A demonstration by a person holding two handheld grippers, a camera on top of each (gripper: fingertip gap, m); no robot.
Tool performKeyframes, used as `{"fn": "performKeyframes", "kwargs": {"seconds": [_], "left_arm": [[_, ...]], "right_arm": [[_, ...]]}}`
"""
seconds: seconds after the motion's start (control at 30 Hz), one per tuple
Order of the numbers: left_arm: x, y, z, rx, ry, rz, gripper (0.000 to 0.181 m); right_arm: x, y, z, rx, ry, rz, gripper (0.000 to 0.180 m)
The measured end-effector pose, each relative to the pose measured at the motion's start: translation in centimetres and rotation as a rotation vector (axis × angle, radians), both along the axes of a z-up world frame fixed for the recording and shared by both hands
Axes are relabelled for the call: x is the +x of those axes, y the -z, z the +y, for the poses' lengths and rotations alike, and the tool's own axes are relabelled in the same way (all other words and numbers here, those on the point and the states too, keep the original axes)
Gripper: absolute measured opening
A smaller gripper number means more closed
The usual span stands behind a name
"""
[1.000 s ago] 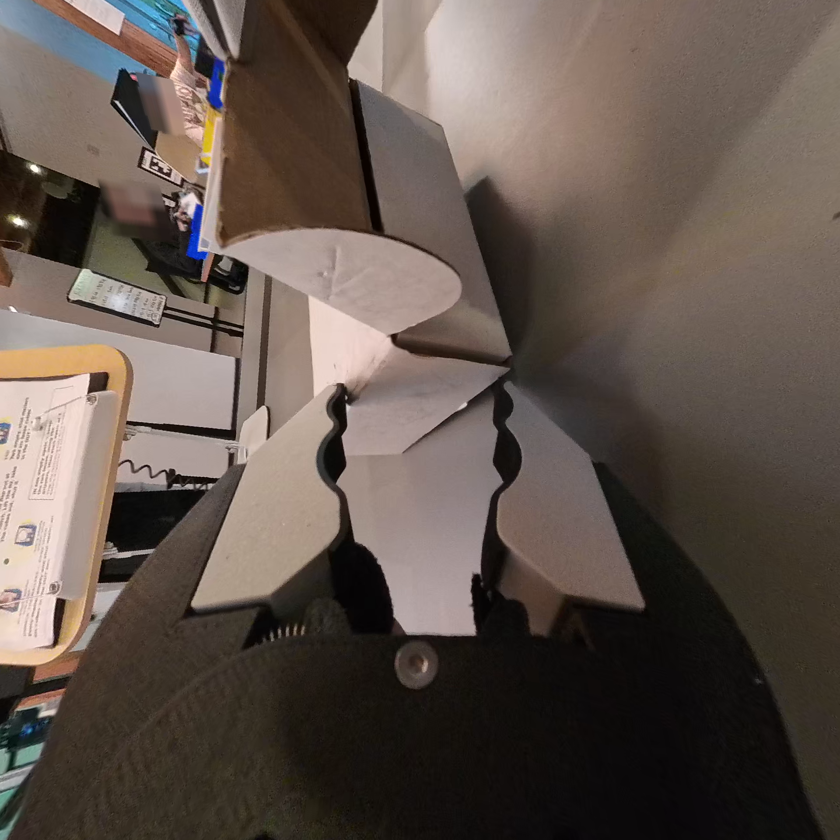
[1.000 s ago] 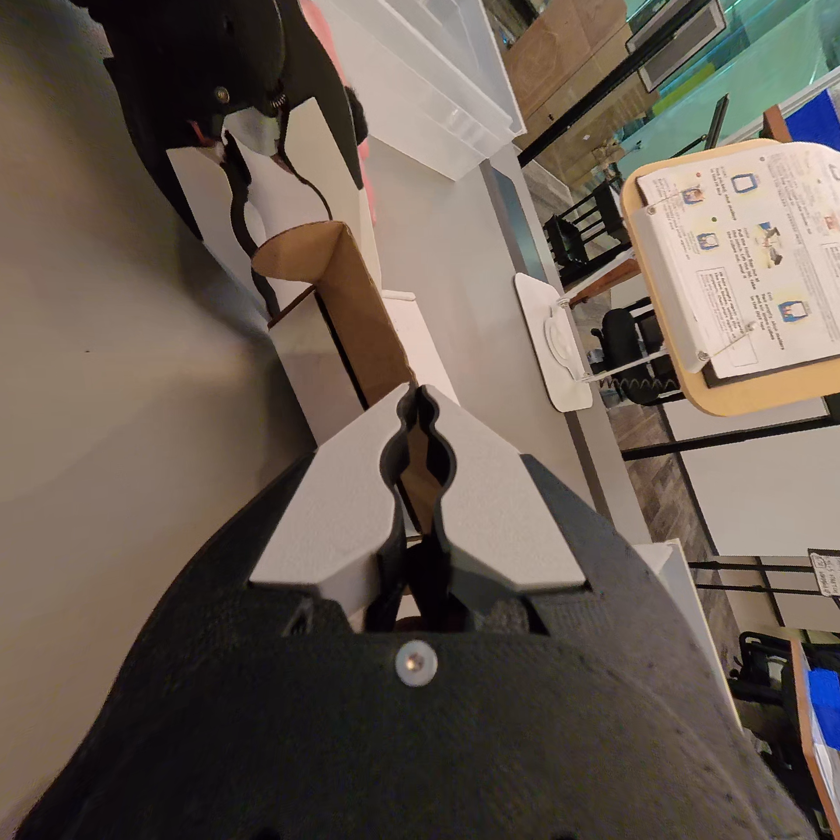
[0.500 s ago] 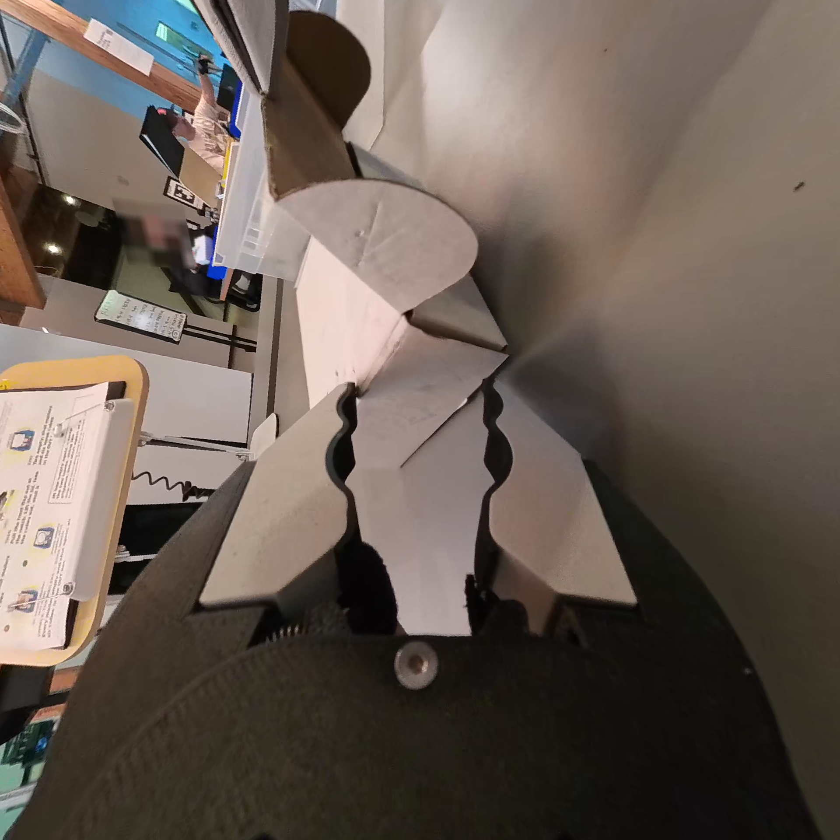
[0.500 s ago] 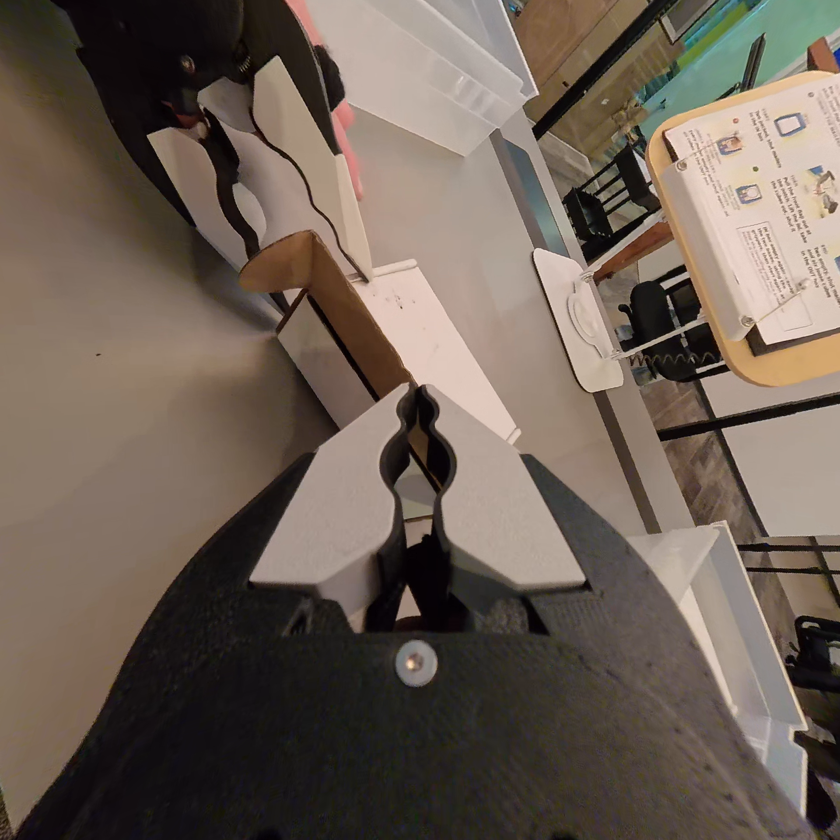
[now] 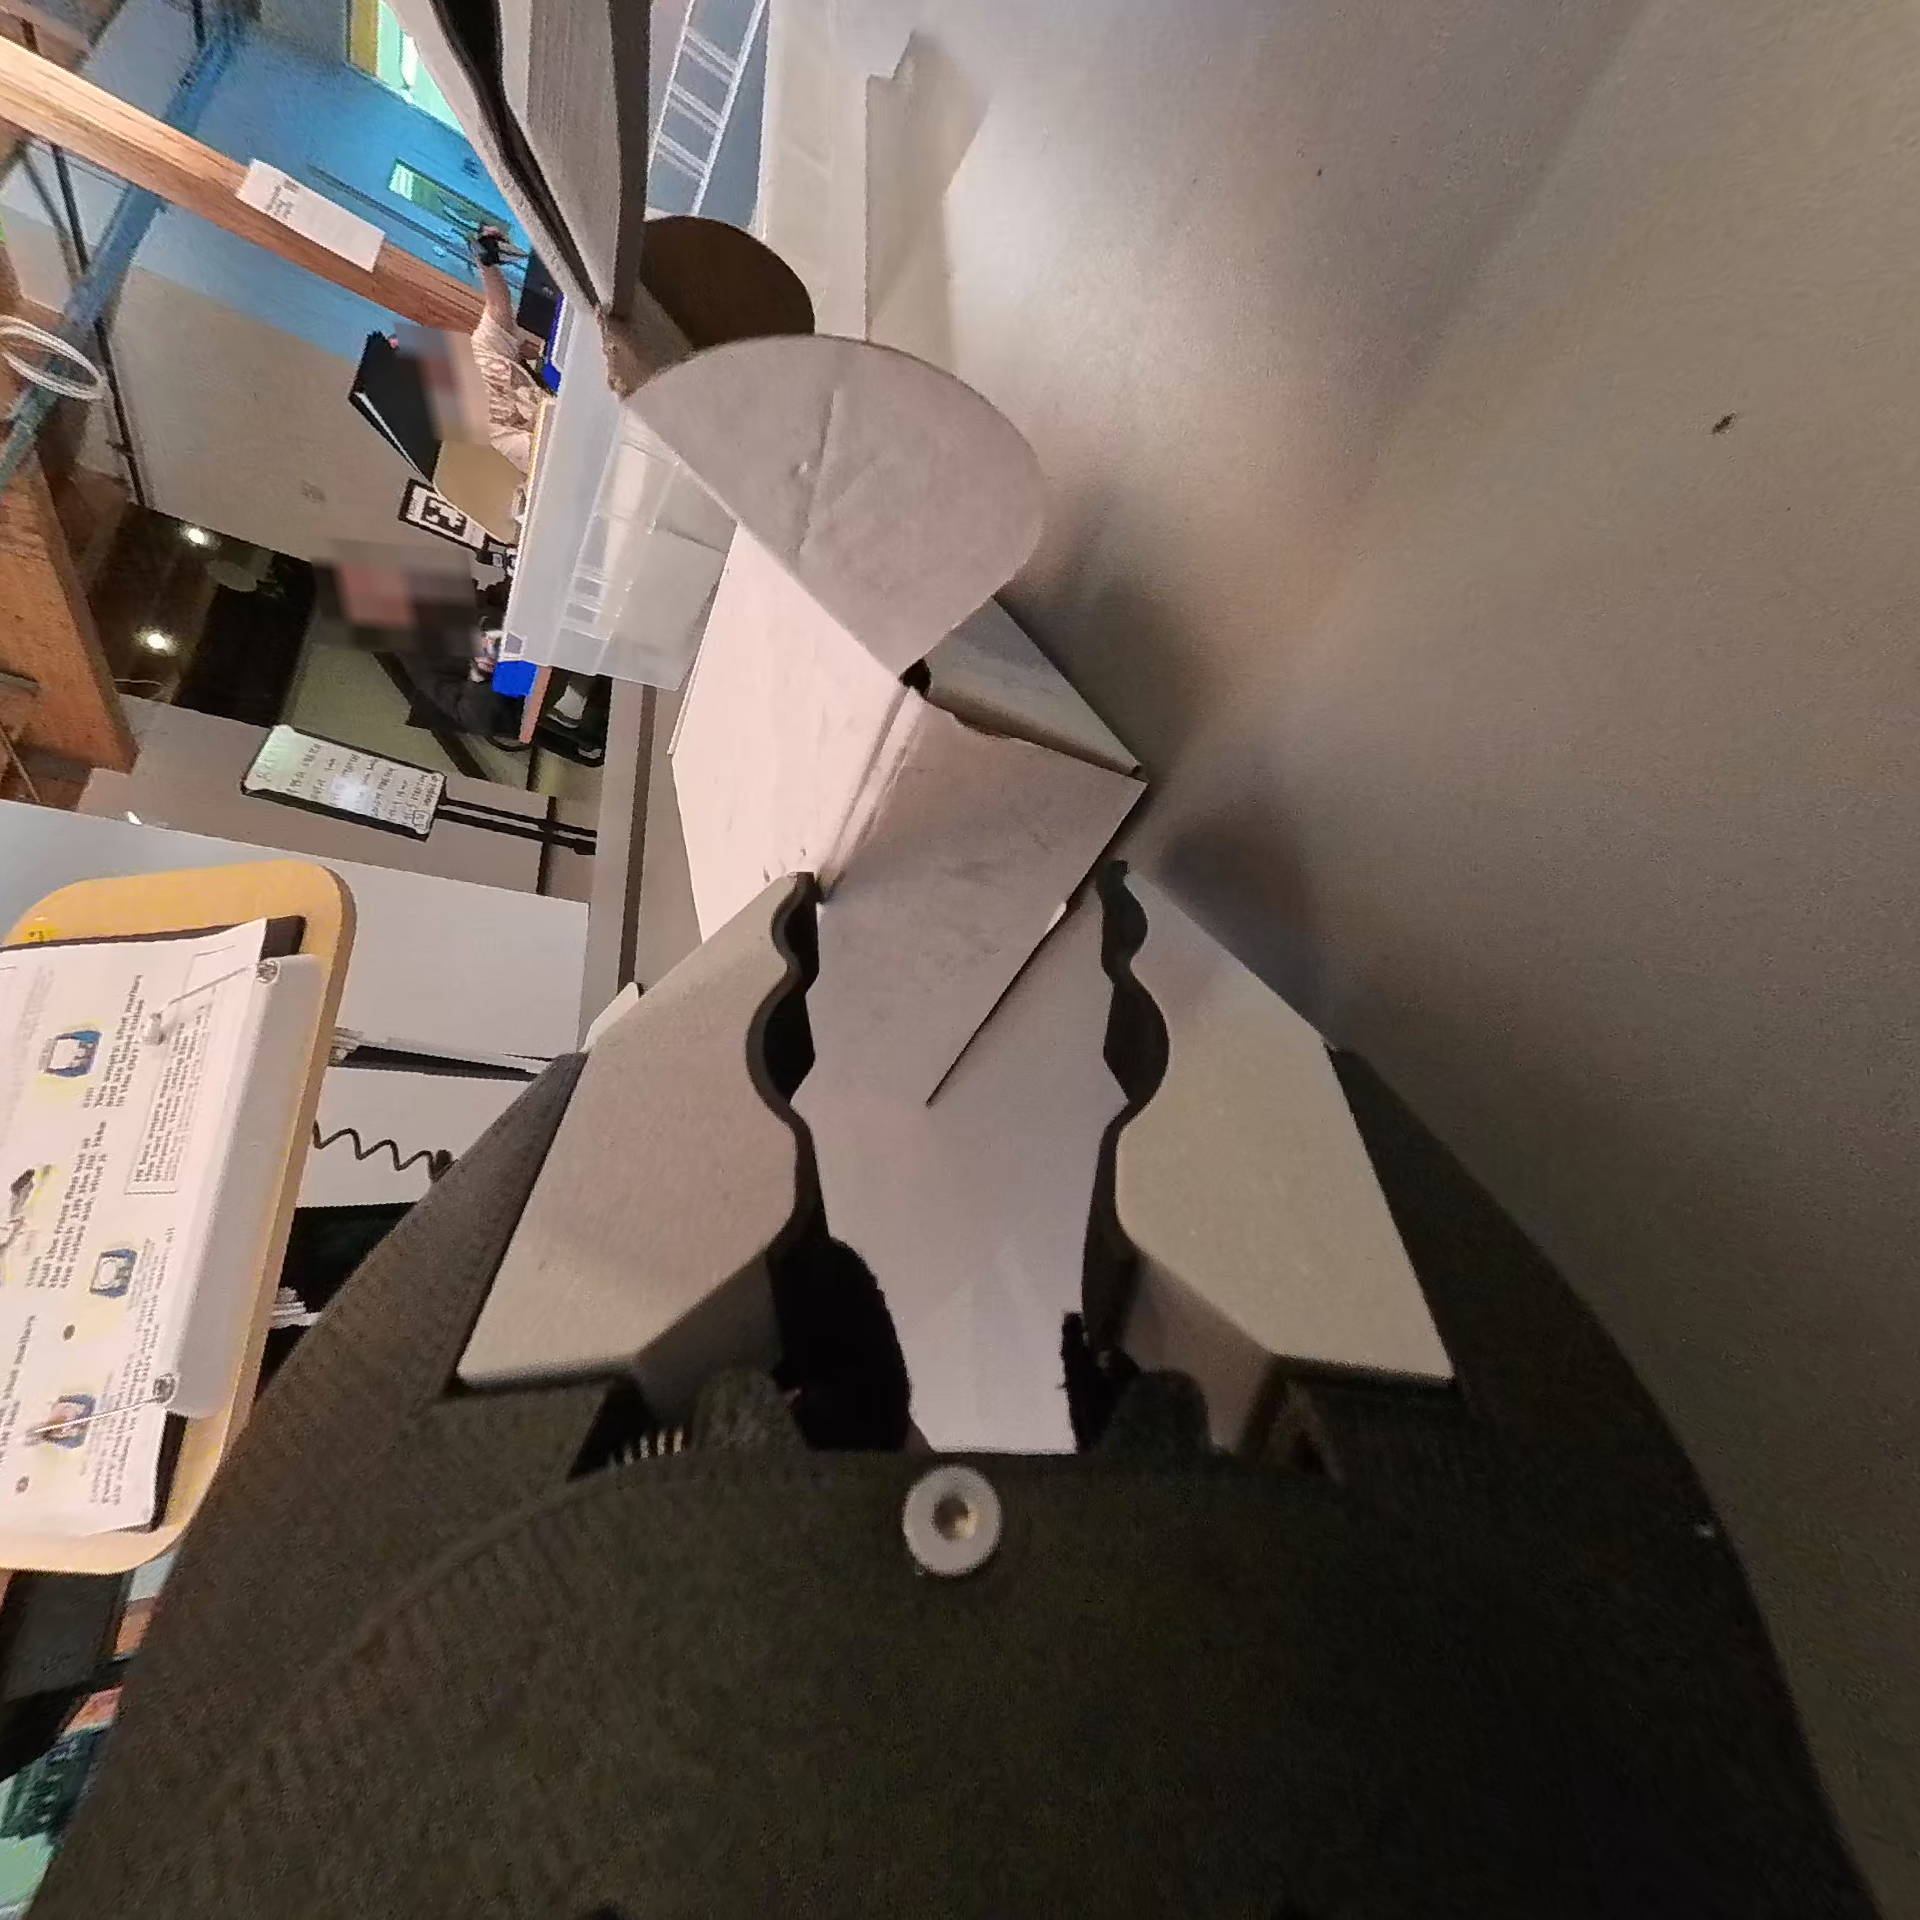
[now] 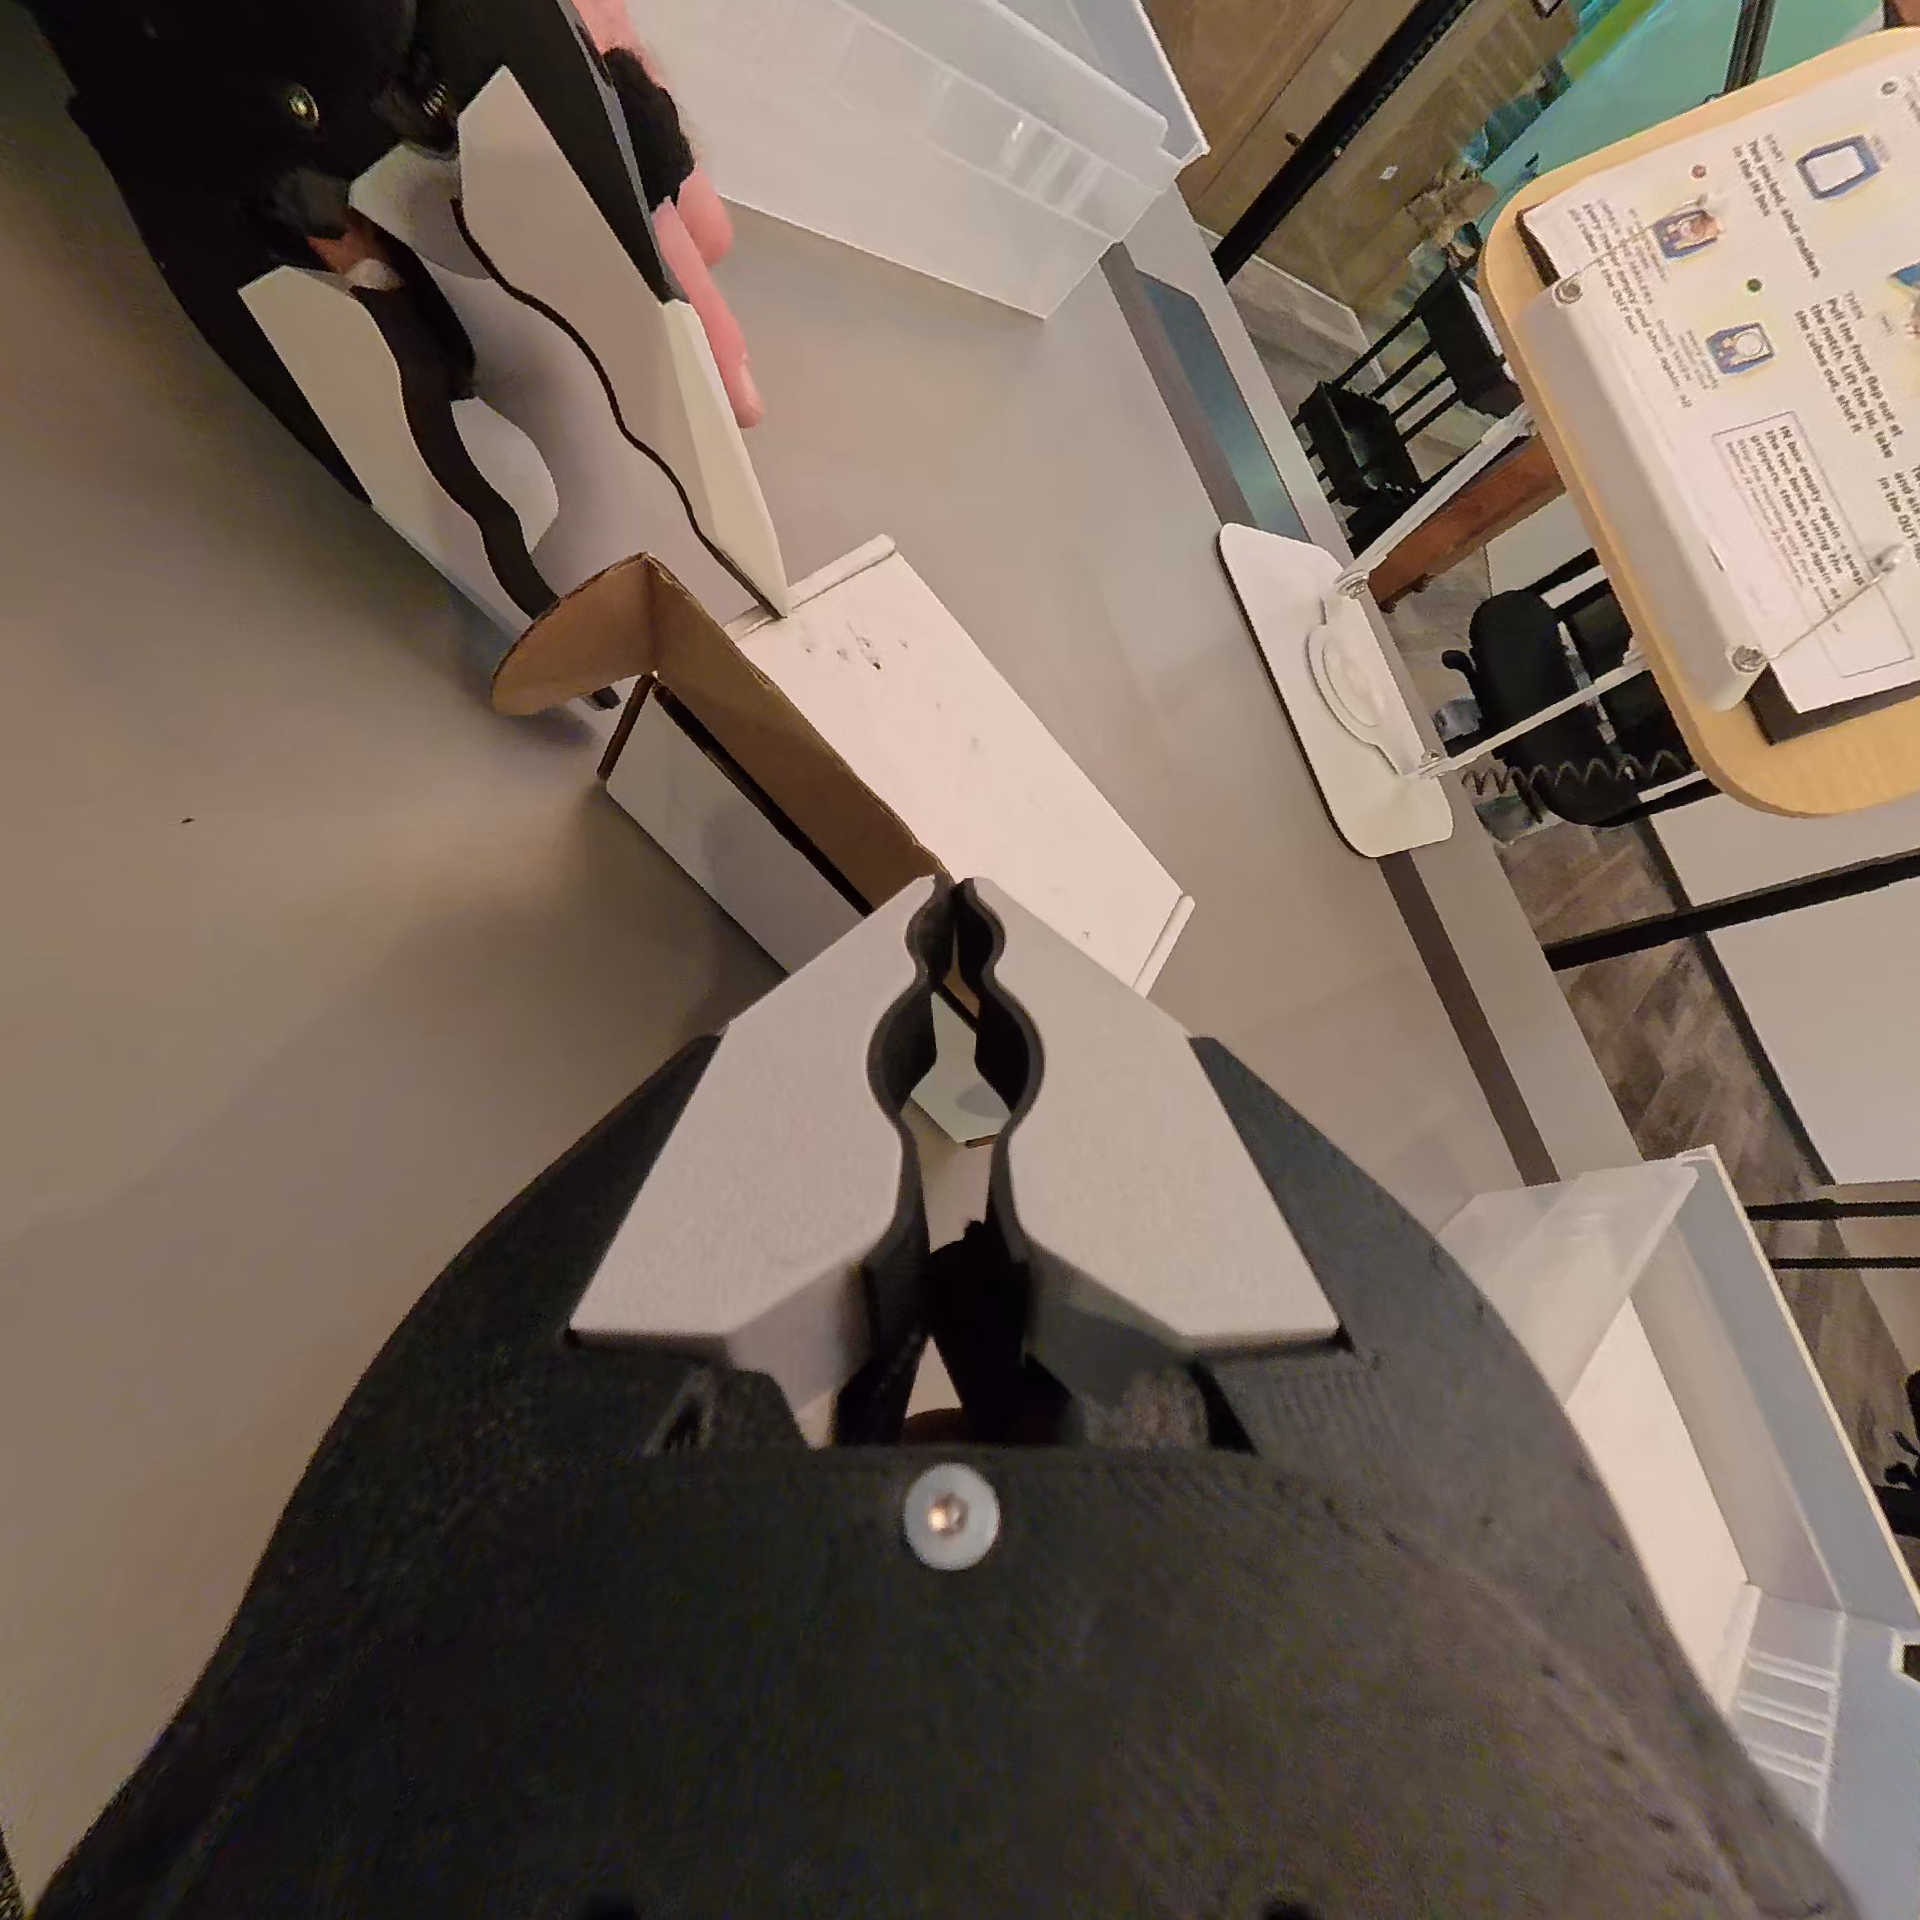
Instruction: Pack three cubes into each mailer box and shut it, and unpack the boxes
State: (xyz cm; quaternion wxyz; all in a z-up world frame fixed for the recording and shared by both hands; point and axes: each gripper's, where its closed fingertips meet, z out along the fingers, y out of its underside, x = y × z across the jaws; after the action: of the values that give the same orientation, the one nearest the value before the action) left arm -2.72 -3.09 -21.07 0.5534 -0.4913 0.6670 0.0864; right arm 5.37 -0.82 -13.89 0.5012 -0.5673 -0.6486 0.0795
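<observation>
1. The right gripper [image 6: 954, 902] was clamped on the front flap [image 6: 790, 758] of the white mailer box [image 6: 935, 748].
2. The left gripper [image 5: 951, 894] stood apart, one fingertip [image 6: 764, 582] touching the box's far corner.
3. The box lay on the grey table [image 6: 260, 935].

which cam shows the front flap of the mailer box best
The right wrist view: the brown front flap runs its whole length from the shut right gripper to its rounded tab. The left wrist view shows only that tab end-on, beyond the open left gripper.
</observation>
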Motion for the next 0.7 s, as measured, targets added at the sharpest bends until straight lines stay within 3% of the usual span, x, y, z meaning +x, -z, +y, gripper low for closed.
{"fn": "performKeyframes", "kwargs": {"seconds": [0.7], "left_arm": [[0.1, -0.3, 0.0, 0.045, 0.023, 0.020, 0.047]], "right_arm": [[-0.7, -0.4, 3.1, -0.090, 0.066, 0.010, 0.000]]}}
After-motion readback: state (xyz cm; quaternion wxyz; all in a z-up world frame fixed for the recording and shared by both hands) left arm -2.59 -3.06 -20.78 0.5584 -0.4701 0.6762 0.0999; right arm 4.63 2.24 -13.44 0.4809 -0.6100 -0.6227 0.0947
